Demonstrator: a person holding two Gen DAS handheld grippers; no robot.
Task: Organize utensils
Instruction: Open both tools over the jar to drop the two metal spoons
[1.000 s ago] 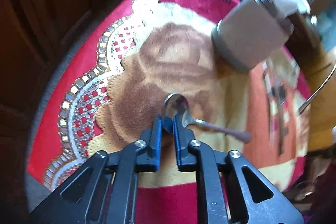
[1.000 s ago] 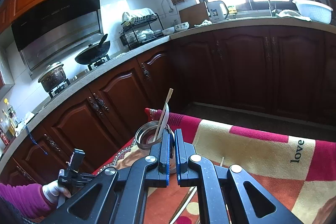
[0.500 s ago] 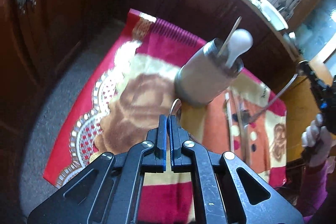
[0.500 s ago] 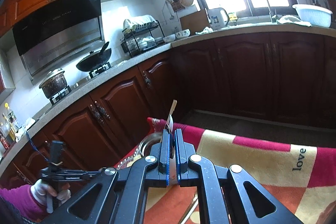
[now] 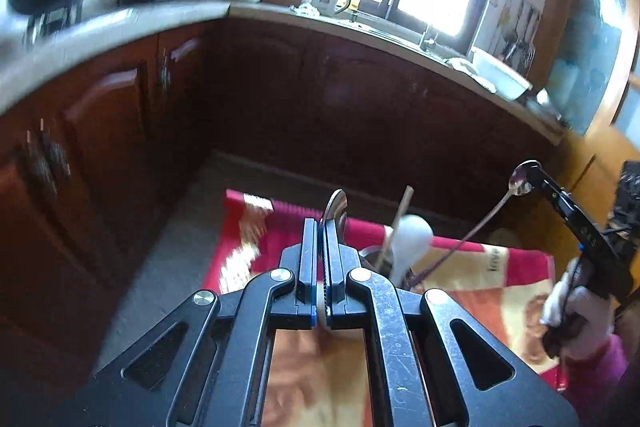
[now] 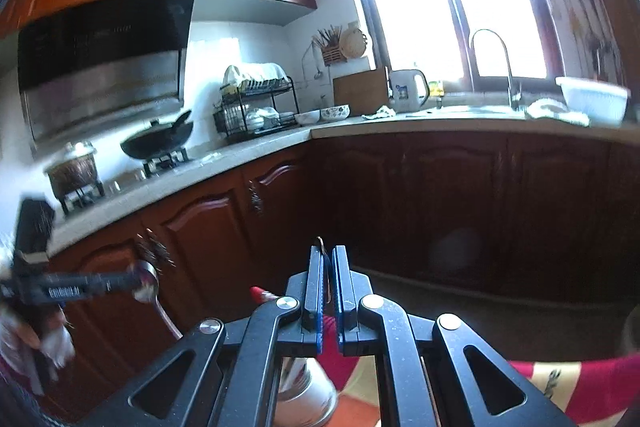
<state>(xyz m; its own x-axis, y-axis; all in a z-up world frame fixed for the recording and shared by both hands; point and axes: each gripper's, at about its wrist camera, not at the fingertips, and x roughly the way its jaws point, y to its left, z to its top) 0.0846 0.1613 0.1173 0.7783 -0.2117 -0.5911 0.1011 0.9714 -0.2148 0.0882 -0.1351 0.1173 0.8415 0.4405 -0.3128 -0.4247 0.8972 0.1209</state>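
Left wrist view showed the left tongs (image 5: 320, 227) closed on a metal spoon (image 5: 336, 205), raised above the red patterned cloth (image 5: 516, 267) near its far edge. The right tongs (image 5: 534, 171) gripped a second spoon (image 5: 520, 183) by its bowl, above the utensil cup (image 5: 376, 259).

Right claw (image 6: 329, 277) clamped on a thin spoon (image 6: 325, 281) edge-on at 6 o'clock, left claw (image 6: 132, 281) at 9 o'clock gripping another spoon (image 6: 150, 285), blurred, perhaps a metal cup (image 6: 308, 393) below
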